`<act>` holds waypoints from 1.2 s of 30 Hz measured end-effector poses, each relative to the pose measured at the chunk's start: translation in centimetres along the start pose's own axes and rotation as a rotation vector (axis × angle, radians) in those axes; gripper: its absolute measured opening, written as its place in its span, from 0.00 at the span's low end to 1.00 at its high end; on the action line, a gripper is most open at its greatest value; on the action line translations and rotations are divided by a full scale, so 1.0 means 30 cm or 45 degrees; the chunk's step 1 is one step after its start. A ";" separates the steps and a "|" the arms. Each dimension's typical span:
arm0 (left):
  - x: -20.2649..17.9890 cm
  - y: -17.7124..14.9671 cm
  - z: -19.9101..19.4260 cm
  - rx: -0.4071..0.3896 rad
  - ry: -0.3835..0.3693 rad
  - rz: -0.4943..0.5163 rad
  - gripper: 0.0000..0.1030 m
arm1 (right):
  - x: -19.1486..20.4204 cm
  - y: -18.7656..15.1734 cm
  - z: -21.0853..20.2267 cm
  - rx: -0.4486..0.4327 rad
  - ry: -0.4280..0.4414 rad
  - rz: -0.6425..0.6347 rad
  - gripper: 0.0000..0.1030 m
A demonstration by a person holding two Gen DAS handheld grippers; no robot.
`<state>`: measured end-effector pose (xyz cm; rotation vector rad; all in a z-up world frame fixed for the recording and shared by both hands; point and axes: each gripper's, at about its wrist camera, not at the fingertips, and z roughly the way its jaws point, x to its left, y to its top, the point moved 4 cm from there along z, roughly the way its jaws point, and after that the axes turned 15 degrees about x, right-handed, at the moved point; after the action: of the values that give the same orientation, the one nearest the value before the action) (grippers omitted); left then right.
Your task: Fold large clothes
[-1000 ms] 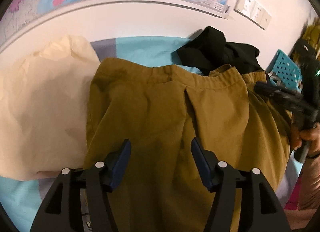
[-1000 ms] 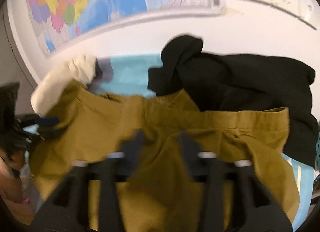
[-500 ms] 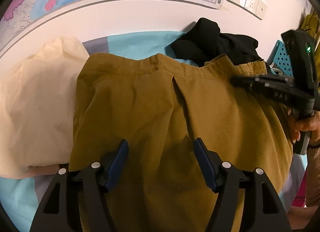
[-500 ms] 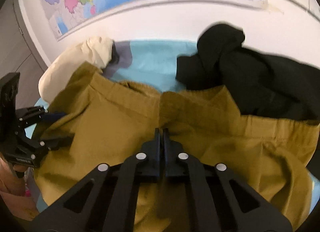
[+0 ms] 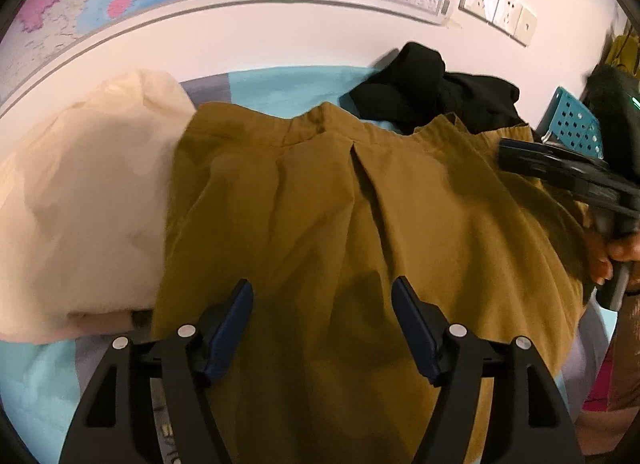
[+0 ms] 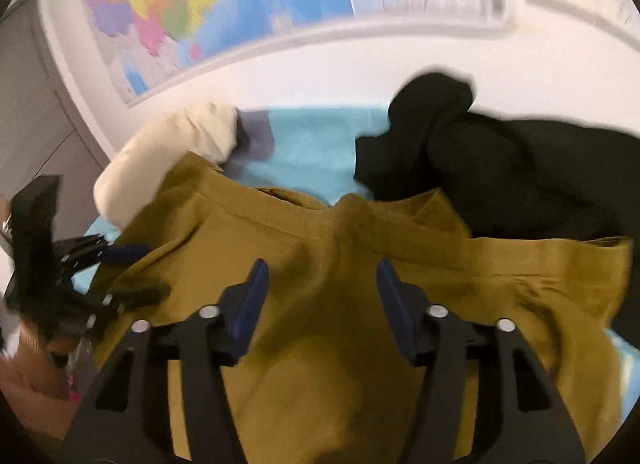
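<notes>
Left of the left gripper (image 5: 322, 328) lies a cream cloth (image 5: 80, 199); its jaws, just widened a little, stand spread with nothing pinched, above the ochre trousers (image 5: 320, 223) spread beneath and ahead. The right gripper (image 6: 318, 304), pressed together half a second ago, has just reopened empty over the waistband (image 6: 400, 219), black clothes (image 6: 500, 167) beyond it to the right. Probably a crease was pinched and released; folding remains.

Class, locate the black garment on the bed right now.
In both wrist views the black garment lies bunched at the far right, against the white wall, just behind the mustard trousers' waistband.
</notes>
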<state>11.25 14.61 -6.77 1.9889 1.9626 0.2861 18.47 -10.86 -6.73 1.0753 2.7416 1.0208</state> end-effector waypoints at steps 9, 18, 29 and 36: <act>0.071 -0.048 0.023 -0.001 -0.078 -0.058 0.67 | -0.275 -0.253 -0.067 0.043 -0.104 0.282 0.47; 0.073 -0.107 -0.038 -0.040 -0.045 -0.092 0.68 | -0.283 -0.418 -0.330 -0.210 -0.064 0.351 0.53; 0.087 -0.157 -0.023 -0.031 -0.049 -0.126 0.70 | -0.374 -0.676 -0.266 -0.123 -0.095 0.556 0.30; 0.094 -0.161 -0.023 -0.017 -0.052 -0.147 0.68 | -0.368 -0.539 -0.450 -0.298 -0.295 0.456 0.06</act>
<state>6.60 17.45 -8.16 1.8496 2.0350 0.2281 13.84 -34.16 -7.83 1.5627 2.2326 1.1336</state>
